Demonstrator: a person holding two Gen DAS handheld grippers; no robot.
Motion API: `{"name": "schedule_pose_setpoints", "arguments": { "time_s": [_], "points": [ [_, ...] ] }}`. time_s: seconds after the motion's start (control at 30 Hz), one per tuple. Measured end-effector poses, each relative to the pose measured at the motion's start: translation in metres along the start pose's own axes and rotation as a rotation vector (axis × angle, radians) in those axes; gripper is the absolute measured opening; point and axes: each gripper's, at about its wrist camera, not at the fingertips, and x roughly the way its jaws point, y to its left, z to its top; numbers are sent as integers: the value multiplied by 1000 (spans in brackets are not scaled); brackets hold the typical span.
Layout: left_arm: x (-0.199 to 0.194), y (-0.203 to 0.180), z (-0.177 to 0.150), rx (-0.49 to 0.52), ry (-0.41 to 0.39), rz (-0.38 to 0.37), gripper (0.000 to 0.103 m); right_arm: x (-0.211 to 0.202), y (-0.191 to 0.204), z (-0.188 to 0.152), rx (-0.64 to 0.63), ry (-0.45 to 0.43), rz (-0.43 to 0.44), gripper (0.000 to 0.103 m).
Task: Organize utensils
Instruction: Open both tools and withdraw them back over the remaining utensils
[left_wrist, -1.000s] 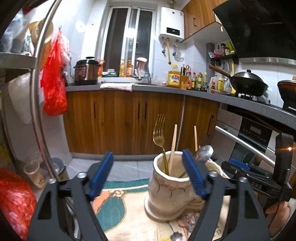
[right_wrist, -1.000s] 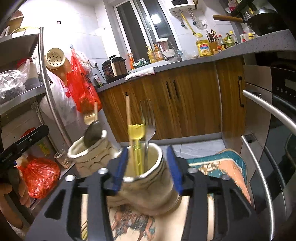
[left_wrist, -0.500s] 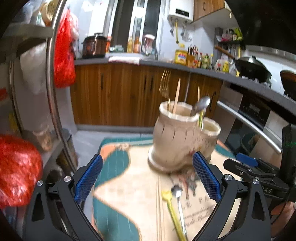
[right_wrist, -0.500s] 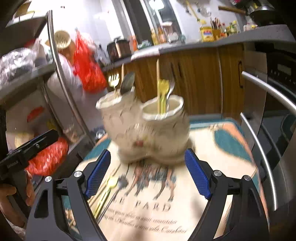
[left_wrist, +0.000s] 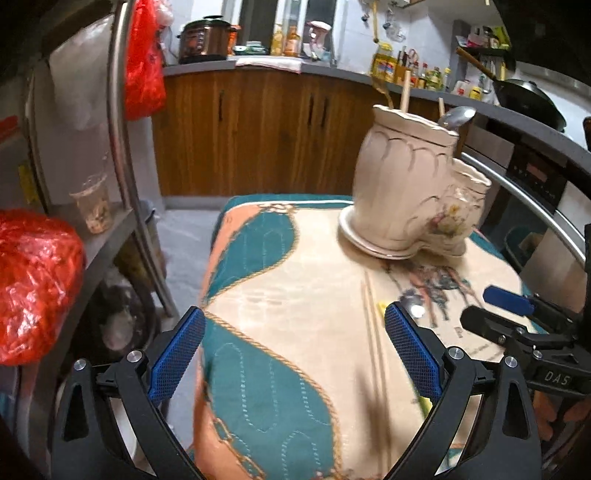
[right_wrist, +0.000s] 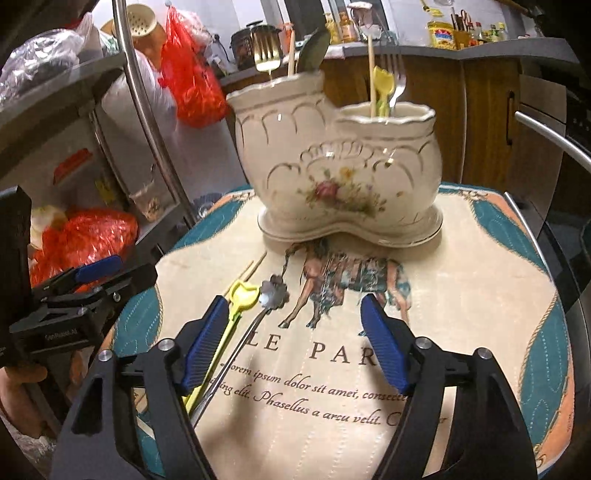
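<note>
The right gripper (right_wrist: 291, 343) has its fingers released, with nothing pressed between them; the jaws have just been closing a little. Its left finger hovers just above a yellow spoon (right_wrist: 236, 306) and a metal spoon (right_wrist: 258, 314) that lie on the tabletop (right_wrist: 461, 295). The left gripper (left_wrist: 293, 354) is fully released and empty, and a pair of chopsticks (left_wrist: 371, 325) lies near its right finger. Further out stands the ceramic holder (right_wrist: 332, 177), which already carries a gold fork, chopsticks, a spoon, another yellow spoon and a silver fork in its two compartments. So I judge the task partly done: the two spoons and the chopsticks on the cloth are left.
</note>
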Motion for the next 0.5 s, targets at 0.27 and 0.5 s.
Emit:
{"name": "schedule_pose_setpoints", "arguments": {
  "time_s": [0.27, 0.5],
  "points": [
    [6, 0, -3, 38, 22, 47, 97, 12, 19, -5, -30, 50, 51, 40],
    [10, 12, -2, -15, 38, 45, 97, 22, 42, -6, -87, 81, 73, 28]
  ]
}}
